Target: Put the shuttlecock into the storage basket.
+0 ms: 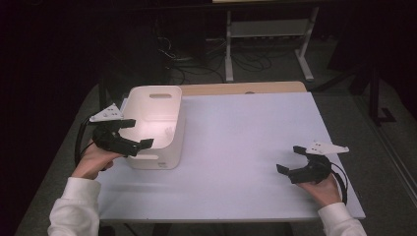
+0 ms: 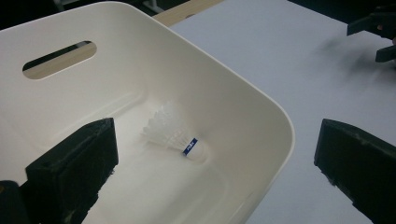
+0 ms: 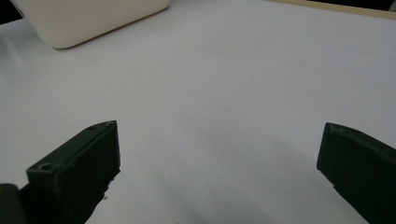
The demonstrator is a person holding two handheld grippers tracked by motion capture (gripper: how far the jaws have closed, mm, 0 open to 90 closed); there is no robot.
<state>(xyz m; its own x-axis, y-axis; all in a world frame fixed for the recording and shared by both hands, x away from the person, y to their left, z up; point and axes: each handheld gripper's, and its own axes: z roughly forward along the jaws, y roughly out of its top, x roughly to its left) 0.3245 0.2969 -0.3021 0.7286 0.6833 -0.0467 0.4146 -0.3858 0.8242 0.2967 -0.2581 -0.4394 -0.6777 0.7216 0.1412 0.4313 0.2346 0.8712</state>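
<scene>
Shuttlecock lying in the white bin, both my grippers empty.

My left gripper (image 1: 129,133) hangs with jaws spread wide over the bin (image 2: 261,100) at the left of the high view; the shuttlecock (image 2: 170,133) lies on its side on the bin floor, mid-frame in the left gripper view. It should be featherlight, with a skirt that probably crushes easily, so I'd pinch the firmer cork end by the blue band. My right gripper (image 1: 290,159), lower right, is spread over bare table (image 3: 243,79).

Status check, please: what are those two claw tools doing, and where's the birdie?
Left gripper open, empty, over the white bin. Right gripper open, empty, above the table. Shuttlecock lying inside the bin. Nothing in the way.
</scene>
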